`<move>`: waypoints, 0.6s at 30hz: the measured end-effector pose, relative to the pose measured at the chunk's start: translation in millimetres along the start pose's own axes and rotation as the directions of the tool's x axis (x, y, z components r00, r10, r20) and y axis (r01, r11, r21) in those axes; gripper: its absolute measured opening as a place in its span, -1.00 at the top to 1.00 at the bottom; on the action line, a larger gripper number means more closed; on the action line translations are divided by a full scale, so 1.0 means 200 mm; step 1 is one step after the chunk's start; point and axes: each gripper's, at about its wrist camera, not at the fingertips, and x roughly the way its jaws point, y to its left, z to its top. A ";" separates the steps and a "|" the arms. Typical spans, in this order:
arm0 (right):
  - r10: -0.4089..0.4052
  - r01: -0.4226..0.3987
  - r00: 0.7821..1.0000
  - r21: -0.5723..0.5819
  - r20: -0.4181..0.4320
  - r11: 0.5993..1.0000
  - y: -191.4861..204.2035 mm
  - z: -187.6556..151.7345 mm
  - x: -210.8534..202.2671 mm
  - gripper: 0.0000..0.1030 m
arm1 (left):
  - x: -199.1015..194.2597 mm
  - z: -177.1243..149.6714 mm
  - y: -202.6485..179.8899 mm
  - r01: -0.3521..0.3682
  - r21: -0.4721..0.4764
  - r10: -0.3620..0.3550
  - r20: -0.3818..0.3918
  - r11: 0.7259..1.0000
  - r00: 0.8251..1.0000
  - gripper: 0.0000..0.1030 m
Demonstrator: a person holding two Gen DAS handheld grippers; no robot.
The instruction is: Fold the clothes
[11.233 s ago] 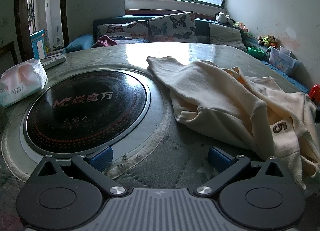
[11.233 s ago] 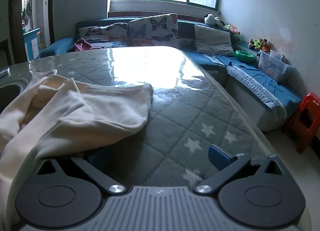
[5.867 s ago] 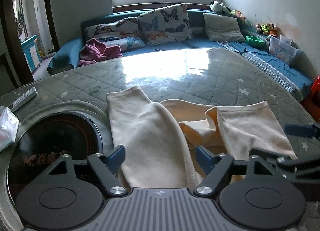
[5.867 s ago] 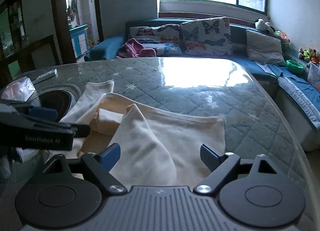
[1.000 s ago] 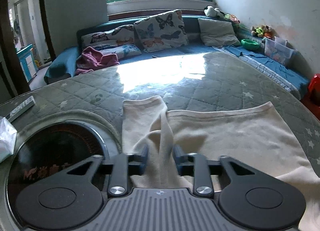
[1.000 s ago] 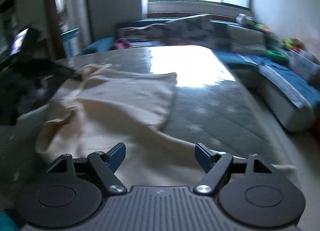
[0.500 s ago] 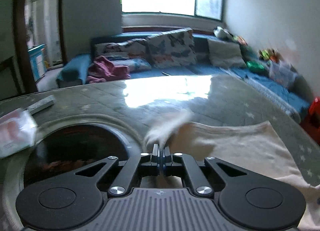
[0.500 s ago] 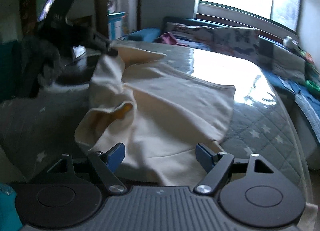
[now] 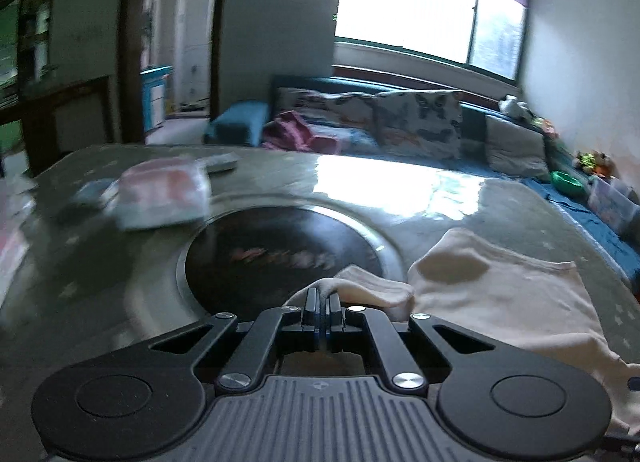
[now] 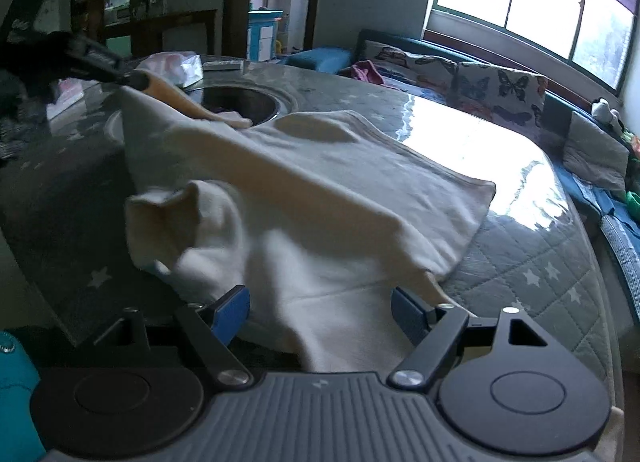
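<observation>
Pinching a lifted sleeve of the cream garment (image 10: 320, 198) on the counter (image 10: 532, 262): left hand-held gripper (image 9: 321, 304). Right hand-held gripper (image 10: 320, 308): spread, empty. Risk: thin pinch slipping, sleeve dropping crooked.

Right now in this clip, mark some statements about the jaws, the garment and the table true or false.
1. The left gripper has its jaws shut on the cream garment. True.
2. The right gripper is clamped on the garment. False: its jaws stand open, with cloth lying between them.
3. The garment lies folded into a neat square. False: it is spread out and rumpled, one part lifted.
4. A tissue pack lies on the table beyond the round black cooktop. True.
</observation>
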 end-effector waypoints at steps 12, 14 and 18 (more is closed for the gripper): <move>0.084 -0.087 0.995 -0.059 -0.051 0.994 0.05 0.00 0.00 -0.51 | -0.05 -0.21 0.18 -0.115 -0.024 0.110 -0.157 0.993 0.981 0.85; 0.097 -0.101 0.993 -0.061 -0.070 0.993 0.05 -0.02 0.01 -0.50 | -0.08 -0.22 0.19 -0.111 -0.007 0.109 -0.158 0.994 0.981 0.79; 0.109 -0.115 0.990 -0.069 -0.084 0.991 0.05 -0.02 -0.01 -0.49 | -0.16 -0.21 0.16 -0.090 0.033 0.093 -0.120 0.995 0.988 0.75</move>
